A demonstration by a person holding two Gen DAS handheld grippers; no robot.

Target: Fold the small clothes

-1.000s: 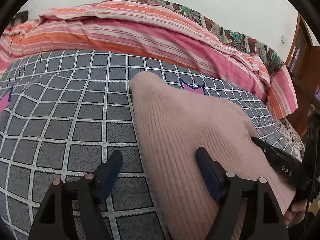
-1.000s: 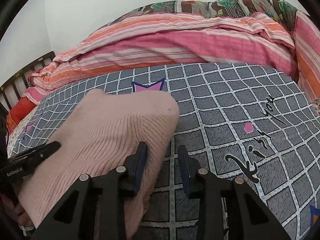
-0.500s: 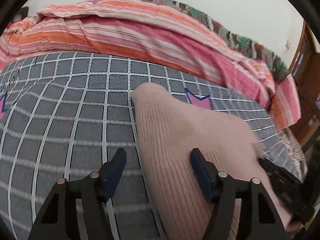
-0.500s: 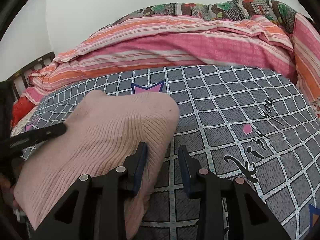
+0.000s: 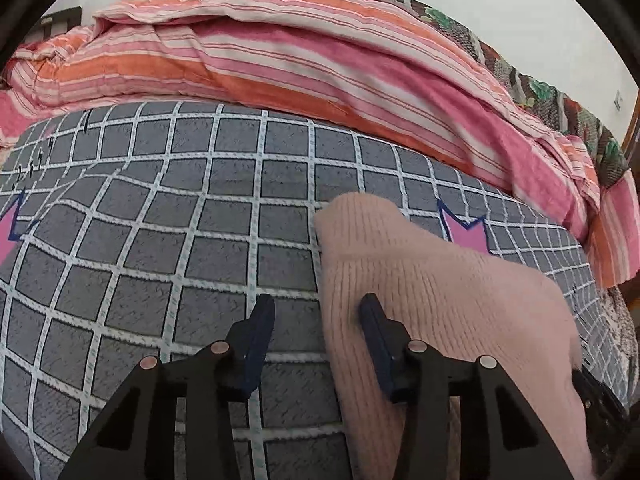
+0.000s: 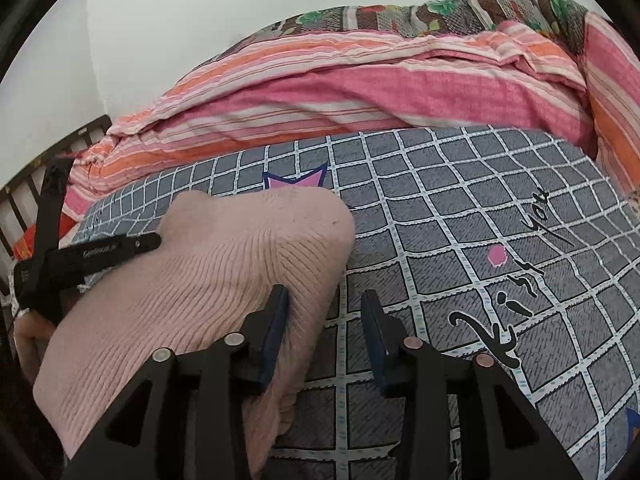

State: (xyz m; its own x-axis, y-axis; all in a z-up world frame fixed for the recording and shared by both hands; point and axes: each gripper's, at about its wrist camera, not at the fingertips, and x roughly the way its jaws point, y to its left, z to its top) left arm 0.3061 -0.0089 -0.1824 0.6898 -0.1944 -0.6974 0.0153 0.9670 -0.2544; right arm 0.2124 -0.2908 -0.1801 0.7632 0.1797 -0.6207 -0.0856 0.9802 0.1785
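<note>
We see the pink knit sweater (image 5: pixel 440 304) lying on the grid bedsheet (image 5: pixel 160 240). Our left gripper (image 5: pixel 318 322) is closing across its left edge; our right gripper (image 6: pixel 324 312) is opening at its right edge.

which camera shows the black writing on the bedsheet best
The right wrist view: the black script runs large and unblocked across the grey checked sheet, right of the pink sweater. The left wrist view shows only tiny black marks at the sheet's far left edge, unreadable.
</note>
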